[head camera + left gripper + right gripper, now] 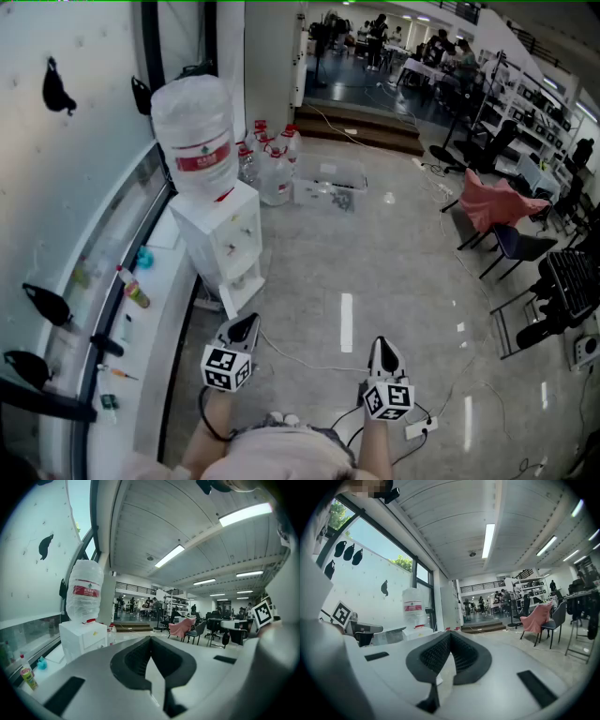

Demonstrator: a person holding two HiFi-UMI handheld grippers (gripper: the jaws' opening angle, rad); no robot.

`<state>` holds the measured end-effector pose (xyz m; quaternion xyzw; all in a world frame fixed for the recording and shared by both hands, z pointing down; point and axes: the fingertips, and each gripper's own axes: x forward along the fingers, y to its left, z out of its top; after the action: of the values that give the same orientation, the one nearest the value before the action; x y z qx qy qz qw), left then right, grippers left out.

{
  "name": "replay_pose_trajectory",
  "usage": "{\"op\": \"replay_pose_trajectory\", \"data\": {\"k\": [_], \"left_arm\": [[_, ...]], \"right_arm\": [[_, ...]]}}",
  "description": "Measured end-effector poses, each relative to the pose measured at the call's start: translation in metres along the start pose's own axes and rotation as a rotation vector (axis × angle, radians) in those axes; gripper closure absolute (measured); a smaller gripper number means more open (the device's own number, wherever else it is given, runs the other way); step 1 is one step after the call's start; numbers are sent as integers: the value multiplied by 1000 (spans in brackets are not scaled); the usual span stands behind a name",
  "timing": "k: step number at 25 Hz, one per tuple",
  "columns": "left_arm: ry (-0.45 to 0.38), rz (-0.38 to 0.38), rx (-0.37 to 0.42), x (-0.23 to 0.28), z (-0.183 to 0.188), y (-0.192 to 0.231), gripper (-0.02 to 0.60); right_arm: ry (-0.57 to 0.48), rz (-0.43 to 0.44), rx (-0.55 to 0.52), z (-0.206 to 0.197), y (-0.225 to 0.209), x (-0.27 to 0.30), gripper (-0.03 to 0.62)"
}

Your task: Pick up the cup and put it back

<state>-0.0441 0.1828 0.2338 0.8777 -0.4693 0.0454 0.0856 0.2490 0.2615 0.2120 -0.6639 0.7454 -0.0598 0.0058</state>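
Observation:
No cup shows in any view. In the head view my left gripper (246,325) and right gripper (382,344) are held side by side low in the picture, both aimed forward over the floor. A white water dispenser (227,236) with a big wrapped bottle (194,133) on top stands ahead of the left gripper, some way off. The left gripper (151,639) has its jaws closed together with nothing between them. The right gripper (450,634) is also shut and empty. The dispenser (82,637) shows at the left of the left gripper view, and again as the dispenser (415,630) in the right gripper view.
A white window ledge (159,309) with small bottles runs along the left wall. Spare water bottles (272,164) and a clear plastic box (328,183) sit on the floor behind the dispenser. Chairs, one draped in pink cloth (497,202), stand at right. Cables and a power strip (417,428) lie near the person's feet.

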Motion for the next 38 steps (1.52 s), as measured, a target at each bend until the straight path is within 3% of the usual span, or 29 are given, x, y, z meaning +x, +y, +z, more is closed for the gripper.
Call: {"op": "replay_pose_trajectory", "data": {"k": [21,29,38], "left_arm": [[23,-5,-21,-14,-13,1,557],[19,6,-66,-21,-18,2,555],[-7,-42,-105,-23,-13,-2,546]], "right_arm": [[-8,1,7,-4,15,-11,577],[-10,22,20,-6,22,-14,577],[-10,17,32,-7,21,-15,577]]}}
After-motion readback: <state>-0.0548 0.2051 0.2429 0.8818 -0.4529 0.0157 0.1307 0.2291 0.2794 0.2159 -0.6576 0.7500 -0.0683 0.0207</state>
